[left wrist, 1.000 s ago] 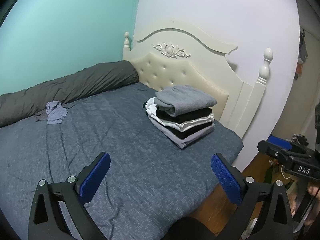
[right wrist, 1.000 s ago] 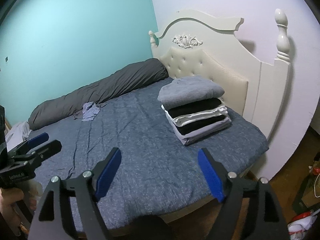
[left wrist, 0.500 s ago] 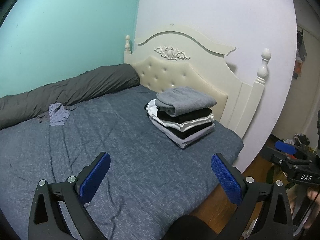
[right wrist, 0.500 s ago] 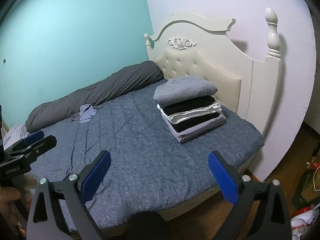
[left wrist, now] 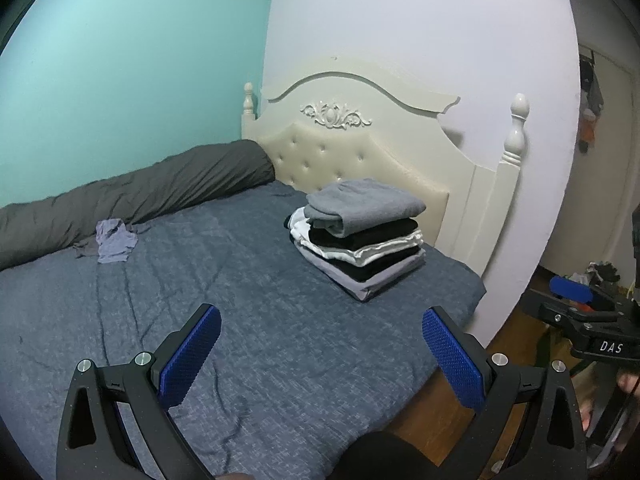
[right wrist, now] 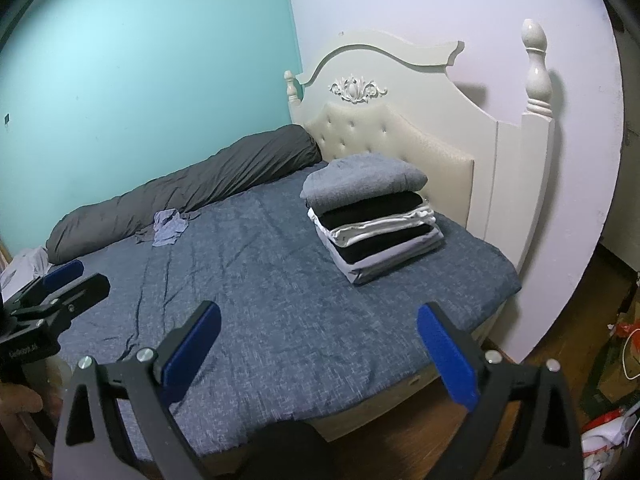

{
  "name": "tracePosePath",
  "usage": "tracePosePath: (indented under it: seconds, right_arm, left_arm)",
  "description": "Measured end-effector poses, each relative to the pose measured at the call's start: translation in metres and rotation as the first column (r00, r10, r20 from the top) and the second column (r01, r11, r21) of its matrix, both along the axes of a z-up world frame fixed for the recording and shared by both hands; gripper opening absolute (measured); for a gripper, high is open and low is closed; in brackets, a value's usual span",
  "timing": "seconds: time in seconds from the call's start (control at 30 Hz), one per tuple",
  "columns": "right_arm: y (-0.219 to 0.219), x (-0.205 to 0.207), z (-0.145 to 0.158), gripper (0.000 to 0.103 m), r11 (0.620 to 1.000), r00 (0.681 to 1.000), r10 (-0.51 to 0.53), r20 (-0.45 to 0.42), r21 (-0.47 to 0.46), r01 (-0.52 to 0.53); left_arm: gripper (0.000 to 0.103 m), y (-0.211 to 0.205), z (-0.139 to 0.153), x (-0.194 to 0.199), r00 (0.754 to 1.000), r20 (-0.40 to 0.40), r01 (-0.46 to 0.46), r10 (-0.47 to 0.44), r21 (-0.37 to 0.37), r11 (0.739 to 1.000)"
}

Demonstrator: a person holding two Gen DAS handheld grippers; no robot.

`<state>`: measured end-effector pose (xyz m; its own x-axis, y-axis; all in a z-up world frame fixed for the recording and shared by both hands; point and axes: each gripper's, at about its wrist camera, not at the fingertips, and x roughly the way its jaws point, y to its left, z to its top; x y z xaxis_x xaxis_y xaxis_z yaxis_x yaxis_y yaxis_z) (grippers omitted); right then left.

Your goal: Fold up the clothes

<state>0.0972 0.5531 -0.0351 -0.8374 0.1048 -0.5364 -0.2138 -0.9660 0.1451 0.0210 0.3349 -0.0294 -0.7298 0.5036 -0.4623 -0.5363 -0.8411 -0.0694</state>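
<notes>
A neat stack of folded clothes (left wrist: 360, 236) (right wrist: 372, 216), grey on top over black and white layers, sits on the blue-grey bed (left wrist: 240, 300) near the headboard. A crumpled pale purple garment (left wrist: 114, 240) (right wrist: 168, 228) lies far across the bed beside a dark grey rolled duvet (left wrist: 140, 196). My left gripper (left wrist: 320, 314) hovers open over the near part of the bed, nothing between its blue pads. My right gripper (right wrist: 319, 309) is also wide open and empty, above the bed's near edge. Each gripper shows at the side of the other's view.
The cream tufted headboard (left wrist: 360, 148) with corner posts stands against the white wall; a teal wall runs along the bed's far side. A wooden floor (right wrist: 560, 360) with bags and clutter lies to the right of the bed. A hand (right wrist: 16, 408) holds the left gripper's handle.
The right gripper's jaws have spread wider. Both views have drifted slightly over the bed. The clothes have not moved.
</notes>
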Motion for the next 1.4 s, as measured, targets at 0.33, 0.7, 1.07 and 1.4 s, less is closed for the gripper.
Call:
tracePosePath:
  seconds: [0.33, 0.7, 1.07, 1.4]
  right_arm:
    - [0.0014, -0.0017, -0.0042, 0.099, 1.000, 1.000, -0.005, 0.008, -0.001, 0.005]
    - [0.0021, 0.0003, -0.0060, 0.099, 1.000, 1.000, -0.007, 0.007, 0.001, 0.007]
    - [0.0003, 0.0014, -0.0077, 0.100, 1.000, 1.000, -0.009, 0.006, 0.007, 0.009]
    - [0.0014, 0.0014, -0.0083, 0.100, 1.000, 1.000, -0.013, 0.002, 0.005, 0.013]
  left_arm:
    - [0.103, 0.0012, -0.0038, 0.0025, 1.000, 0.010, 0.016, -0.016, 0.004, 1.000]
    - [0.103, 0.0008, -0.0060, 0.0007, 1.000, 0.011, 0.009, -0.009, 0.004, 1.000]
    - [0.103, -0.0010, -0.0047, 0.0007, 1.000, 0.019, 0.012, -0.012, 0.015, 1.000]
    - [0.103, 0.0015, -0.0069, -0.0003, 0.999, 0.025, 0.020, -0.020, 0.013, 1.000]
